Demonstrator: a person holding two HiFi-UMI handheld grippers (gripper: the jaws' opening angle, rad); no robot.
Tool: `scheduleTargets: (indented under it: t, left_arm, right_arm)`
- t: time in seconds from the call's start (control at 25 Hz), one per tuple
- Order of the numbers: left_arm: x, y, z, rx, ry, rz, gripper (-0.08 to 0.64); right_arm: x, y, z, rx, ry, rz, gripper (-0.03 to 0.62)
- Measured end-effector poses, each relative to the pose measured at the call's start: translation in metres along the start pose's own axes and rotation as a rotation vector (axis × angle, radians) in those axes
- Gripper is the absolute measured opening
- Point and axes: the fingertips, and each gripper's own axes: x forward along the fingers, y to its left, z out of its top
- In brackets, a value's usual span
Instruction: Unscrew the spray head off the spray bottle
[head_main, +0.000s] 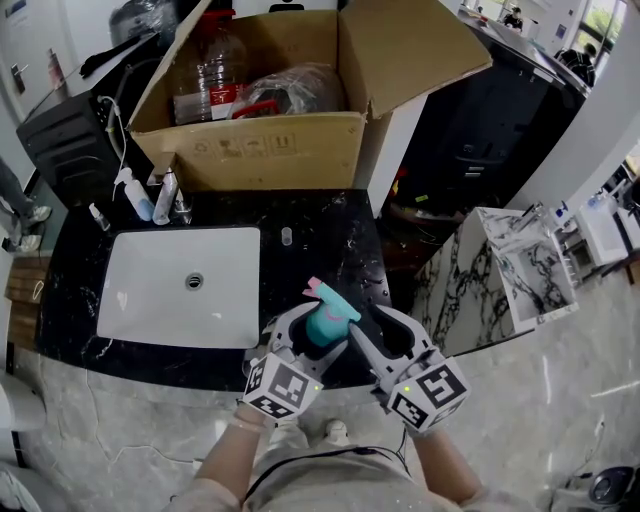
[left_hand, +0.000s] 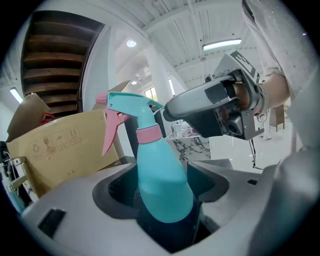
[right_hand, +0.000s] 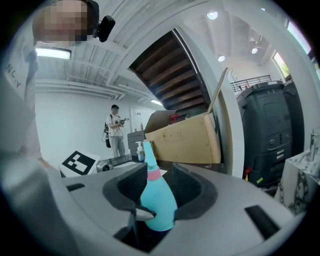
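teal spray bottle (head_main: 326, 326) held up between both grippers, over the black marble counter (head_main: 330, 235)
the left gripper (left_hand: 162, 197) clamped the bottle's round belly, right of the white sink (head_main: 150, 300). the right gripper (right_hand: 155, 200) had its jaws pressed against the body below the pink collar (left_hand: 148, 134). the spray head (left_hand: 127, 106) stood clear above both.

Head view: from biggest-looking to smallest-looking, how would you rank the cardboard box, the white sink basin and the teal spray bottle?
1. cardboard box: takes up the most of the picture.
2. white sink basin: clearly smaller than the box.
3. teal spray bottle: by far the smallest, even though it looks closest to the camera.
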Motion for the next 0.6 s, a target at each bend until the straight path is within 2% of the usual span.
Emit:
scheduleTargets:
  t: [0.2, 0.6]
  left_arm:
    - [-0.002, 0.000, 0.000, -0.001, -0.012, 0.003, 0.314]
    - [-0.003, 0.000, -0.001, -0.008, -0.027, 0.018, 0.314]
  right_arm:
    - [-0.001, -0.021, 0.002, 0.026, -0.016, -0.042, 0.140]
    - [0.030, -0.029, 0.002, 0.014, -0.006, -0.054, 0.129]
